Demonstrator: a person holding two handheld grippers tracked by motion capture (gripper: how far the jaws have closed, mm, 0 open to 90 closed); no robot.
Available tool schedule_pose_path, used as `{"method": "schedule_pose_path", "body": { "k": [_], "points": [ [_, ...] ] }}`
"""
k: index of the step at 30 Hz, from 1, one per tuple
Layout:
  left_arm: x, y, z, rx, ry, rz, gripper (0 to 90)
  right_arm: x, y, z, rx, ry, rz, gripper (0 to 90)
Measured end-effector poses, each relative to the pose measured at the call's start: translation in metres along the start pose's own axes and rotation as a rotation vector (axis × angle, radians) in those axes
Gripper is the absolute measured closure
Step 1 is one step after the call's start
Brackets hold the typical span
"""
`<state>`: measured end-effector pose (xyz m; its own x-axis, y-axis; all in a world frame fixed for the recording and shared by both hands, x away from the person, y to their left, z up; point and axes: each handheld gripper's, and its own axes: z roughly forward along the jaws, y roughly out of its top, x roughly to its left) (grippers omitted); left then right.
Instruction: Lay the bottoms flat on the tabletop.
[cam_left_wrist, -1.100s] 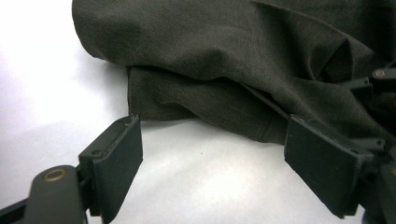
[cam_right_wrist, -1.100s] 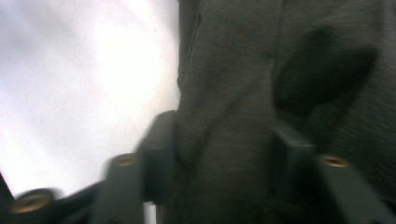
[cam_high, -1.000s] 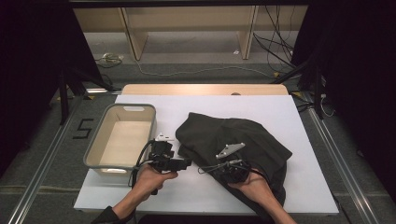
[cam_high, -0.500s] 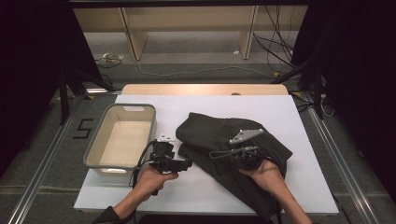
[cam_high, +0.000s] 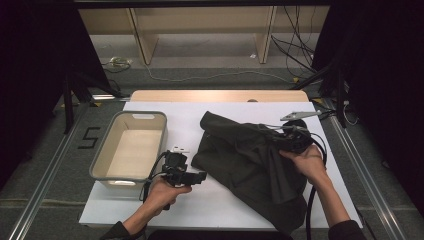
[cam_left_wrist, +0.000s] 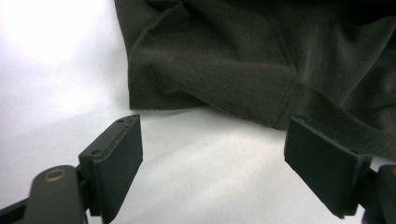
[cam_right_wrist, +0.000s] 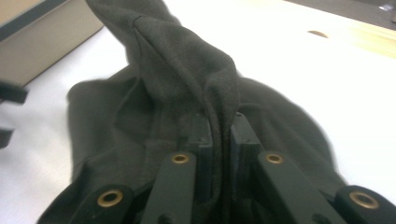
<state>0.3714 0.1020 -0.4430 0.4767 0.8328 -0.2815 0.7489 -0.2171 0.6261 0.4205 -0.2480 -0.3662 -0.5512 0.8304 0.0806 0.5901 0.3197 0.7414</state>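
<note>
Pinching a fold of the dark olive garment (cam_right_wrist: 187, 93), the right tool (cam_right_wrist: 219, 135) has its two black jaws pressed together on the cloth, which rises between them in a narrow ridge; those jaws have just been closing, with the fabric caught between them. In the high view the right tool (cam_high: 295, 137) sits at the garment's (cam_high: 245, 160) right side, held in the person's right hand (cam_high: 306, 161), and the cloth is drawn up toward it from the heap below. The garment lies crumpled across the middle and right of the white counter (cam_high: 220, 205), with one lobe reaching toward the far edge and another hanging near the front edge.

The left tool (cam_high: 192, 176), gripped in the left hand (cam_high: 162, 192), rests low over the counter just beside the garment's left hem. Its jaws stand spread wide with nothing between them; in the left gripper view the left tool (cam_left_wrist: 212, 158) frames bare white counter (cam_left_wrist: 56, 70), and the garment's hem (cam_left_wrist: 210, 60) lies just beyond the pads, apart from them.

A beige plastic bin (cam_high: 102, 172) stands on the counter's left part, beside the left tool.
</note>
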Motion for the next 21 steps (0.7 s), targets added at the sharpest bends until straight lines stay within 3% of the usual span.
{"method": "schedule_pose_path", "body": {
  "k": [11, 21],
  "points": [
    [-0.001, 0.0, 0.0, -0.007, 0.0, 0.002, 19.0, -0.055, -0.009, -0.021, -0.067, -0.107, 0.122, 82.6],
    [0.0, 0.001, -0.001, -0.019, 0.004, 0.006, 19.0, -0.083, -0.022, -0.028, -0.077, -0.193, 0.176, 82.8]
  ]
}}
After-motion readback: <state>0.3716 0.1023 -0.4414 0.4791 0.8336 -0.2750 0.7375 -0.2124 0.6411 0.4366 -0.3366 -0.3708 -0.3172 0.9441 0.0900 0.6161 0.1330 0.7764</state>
